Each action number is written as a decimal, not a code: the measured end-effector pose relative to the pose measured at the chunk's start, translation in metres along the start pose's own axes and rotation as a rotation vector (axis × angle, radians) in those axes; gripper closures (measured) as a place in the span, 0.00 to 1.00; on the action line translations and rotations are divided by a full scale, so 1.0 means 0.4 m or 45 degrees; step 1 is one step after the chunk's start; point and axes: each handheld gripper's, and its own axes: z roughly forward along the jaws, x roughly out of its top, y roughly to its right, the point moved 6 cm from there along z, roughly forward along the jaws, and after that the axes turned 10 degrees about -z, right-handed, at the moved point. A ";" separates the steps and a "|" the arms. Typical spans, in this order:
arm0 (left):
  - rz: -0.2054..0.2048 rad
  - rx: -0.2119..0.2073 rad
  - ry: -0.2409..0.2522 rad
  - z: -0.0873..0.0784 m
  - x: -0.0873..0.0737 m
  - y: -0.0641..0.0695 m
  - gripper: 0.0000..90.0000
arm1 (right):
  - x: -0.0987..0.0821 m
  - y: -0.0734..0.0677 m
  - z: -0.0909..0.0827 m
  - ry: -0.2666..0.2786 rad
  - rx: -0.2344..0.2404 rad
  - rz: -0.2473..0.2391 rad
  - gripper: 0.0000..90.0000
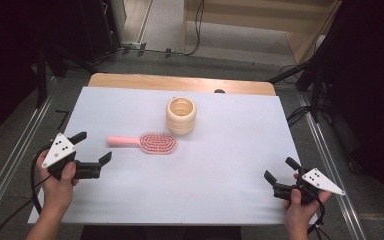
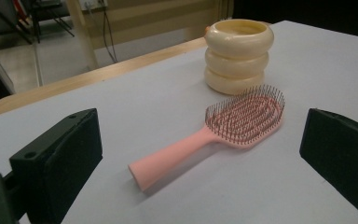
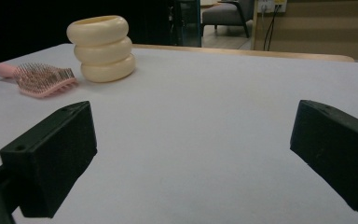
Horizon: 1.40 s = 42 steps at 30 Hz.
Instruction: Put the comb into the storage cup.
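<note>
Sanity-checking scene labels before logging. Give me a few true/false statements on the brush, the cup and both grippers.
1. The pink hairbrush lies flat on the table, bristles up. True.
2. The brush stands inside the cream ribbed cup. False: it lies beside the cup on the white table sheet.
3. The left gripper is shut on the brush handle. False: its jaws are open and hold nothing.
4. The right gripper is open, apart from both things. True.
5. The brush handle points toward the left gripper. True.

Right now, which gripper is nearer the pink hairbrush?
The left gripper: its open jaws face the pink plastic hairbrush handle, while the right gripper sits at the far corner.
</note>
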 end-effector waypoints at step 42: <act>0.149 -0.262 -0.332 0.180 0.068 0.001 0.00 | -0.003 -0.008 0.009 -0.035 -0.006 -0.038 0.00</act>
